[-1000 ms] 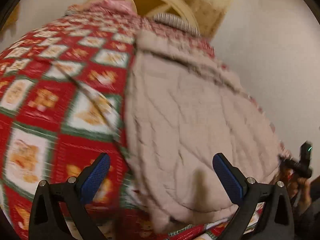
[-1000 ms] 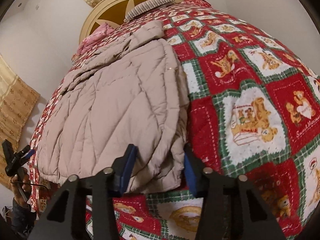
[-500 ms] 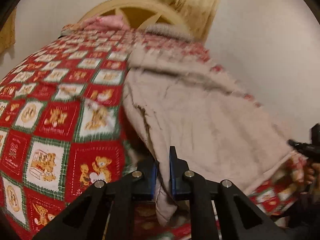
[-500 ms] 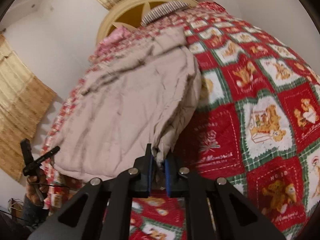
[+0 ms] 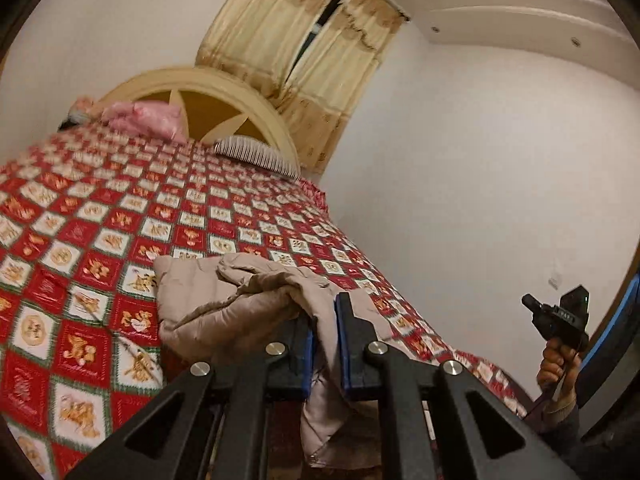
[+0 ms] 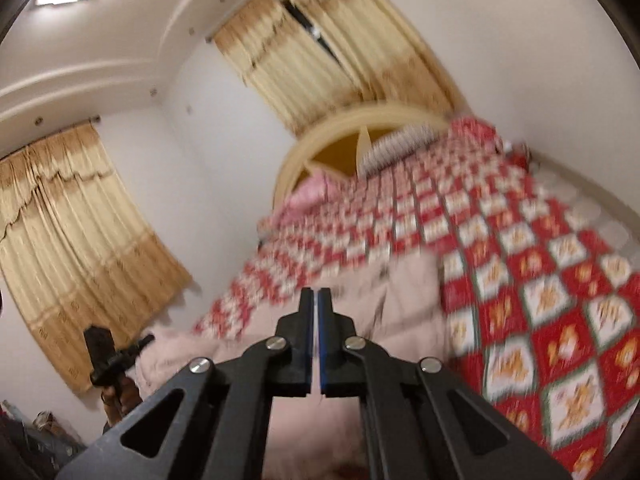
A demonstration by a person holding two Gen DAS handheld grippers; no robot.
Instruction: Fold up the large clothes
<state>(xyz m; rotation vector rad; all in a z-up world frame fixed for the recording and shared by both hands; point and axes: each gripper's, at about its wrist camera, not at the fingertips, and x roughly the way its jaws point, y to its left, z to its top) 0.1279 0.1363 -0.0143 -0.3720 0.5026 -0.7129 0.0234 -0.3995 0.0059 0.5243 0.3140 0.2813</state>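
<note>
Loosely bunched, beige quilted coat (image 5: 224, 312) — hem pinched in left gripper (image 5: 325, 322).

Beige quilted coat (image 5: 224, 300), large, puffy, bunched and rumpled on the near part of the red-and-white patterned bedspread (image 5: 100, 240). One edge lifted off the bed in a raised fold, a loose flap hanging down below it. Right wrist view blurred: the coat shows only as a pale pink-beige mass (image 6: 400, 296).

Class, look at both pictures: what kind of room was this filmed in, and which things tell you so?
Most likely a bedroom in a home. A bed with a red patterned quilt fills the view, a curved headboard and a pink pillow stand at its far end, and curtains hang behind.
</note>
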